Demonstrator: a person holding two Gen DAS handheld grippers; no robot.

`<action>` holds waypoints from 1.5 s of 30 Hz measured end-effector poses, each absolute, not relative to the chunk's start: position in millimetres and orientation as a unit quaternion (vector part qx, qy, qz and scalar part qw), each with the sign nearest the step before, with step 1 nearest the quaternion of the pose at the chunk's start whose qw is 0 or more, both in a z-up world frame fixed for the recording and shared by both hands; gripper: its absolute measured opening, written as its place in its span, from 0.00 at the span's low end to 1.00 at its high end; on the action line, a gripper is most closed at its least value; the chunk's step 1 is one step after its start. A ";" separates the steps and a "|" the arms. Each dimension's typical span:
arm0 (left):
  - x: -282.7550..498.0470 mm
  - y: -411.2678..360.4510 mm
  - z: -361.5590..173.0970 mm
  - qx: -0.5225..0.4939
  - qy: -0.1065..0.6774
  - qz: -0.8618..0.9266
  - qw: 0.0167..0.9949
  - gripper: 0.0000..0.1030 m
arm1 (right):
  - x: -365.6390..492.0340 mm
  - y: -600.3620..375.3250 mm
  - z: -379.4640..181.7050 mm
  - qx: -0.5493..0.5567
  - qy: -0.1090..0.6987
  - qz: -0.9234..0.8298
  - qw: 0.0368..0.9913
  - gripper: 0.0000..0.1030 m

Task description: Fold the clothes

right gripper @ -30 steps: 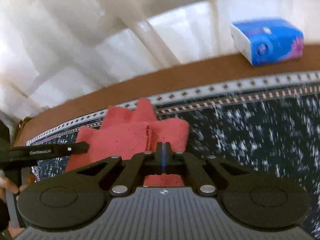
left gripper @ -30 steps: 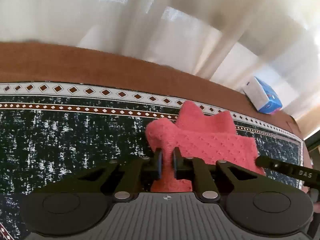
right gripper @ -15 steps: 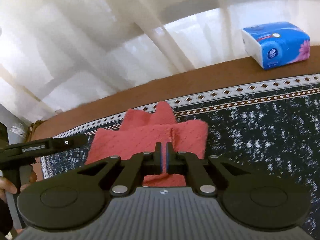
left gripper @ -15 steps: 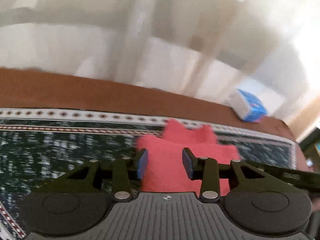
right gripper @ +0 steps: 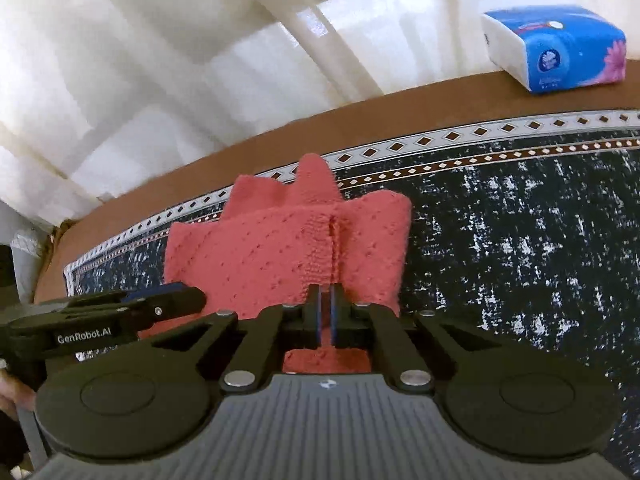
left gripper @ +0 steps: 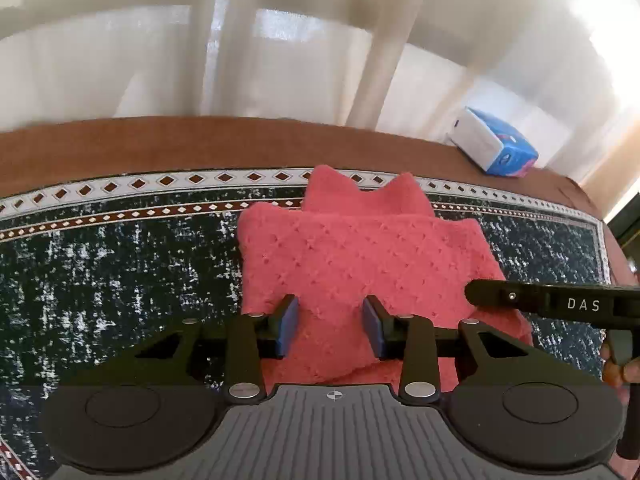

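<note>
A pink knitted garment [left gripper: 360, 256] lies folded on the dark patterned cloth [left gripper: 120, 272], two points sticking out at its far edge. My left gripper [left gripper: 330, 322] is open above the garment's near left part, holding nothing. My right gripper [right gripper: 325, 314] is nearly shut, with a thin fold of the garment [right gripper: 288, 256] between its pads at the near edge. Each gripper shows in the other's view: the right one in the left wrist view [left gripper: 560, 304] and the left one in the right wrist view [right gripper: 120, 312].
A blue and white tissue pack [right gripper: 556, 54] sits on the brown table edge [right gripper: 360, 120] at the far right, also in the left wrist view [left gripper: 494, 148]. White curtains [left gripper: 280, 40] hang behind the table.
My left gripper has opened and let go of the garment's near edge. The right gripper stays closed on its fold, and the garment now lies flatter.
</note>
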State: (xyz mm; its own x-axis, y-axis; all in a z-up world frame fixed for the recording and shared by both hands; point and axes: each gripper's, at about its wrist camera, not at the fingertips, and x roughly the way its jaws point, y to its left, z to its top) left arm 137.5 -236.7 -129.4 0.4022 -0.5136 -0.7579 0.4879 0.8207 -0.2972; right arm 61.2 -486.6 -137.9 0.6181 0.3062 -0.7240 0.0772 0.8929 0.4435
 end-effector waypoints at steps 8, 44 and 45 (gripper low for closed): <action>184.2 -241.7 -94.6 -0.006 0.418 -0.308 0.855 0.62 | 79.7 -502.1 -92.2 0.180 0.388 0.084 0.900 0.34; 208.5 -264.0 -86.9 0.018 0.424 -0.368 0.828 0.00 | 138.3 -515.0 -101.2 0.227 0.417 0.190 0.860 0.10; 202.3 -261.6 -80.0 0.013 0.418 -0.369 0.830 0.00 | 133.6 -515.3 -94.8 0.227 0.412 0.193 0.861 0.10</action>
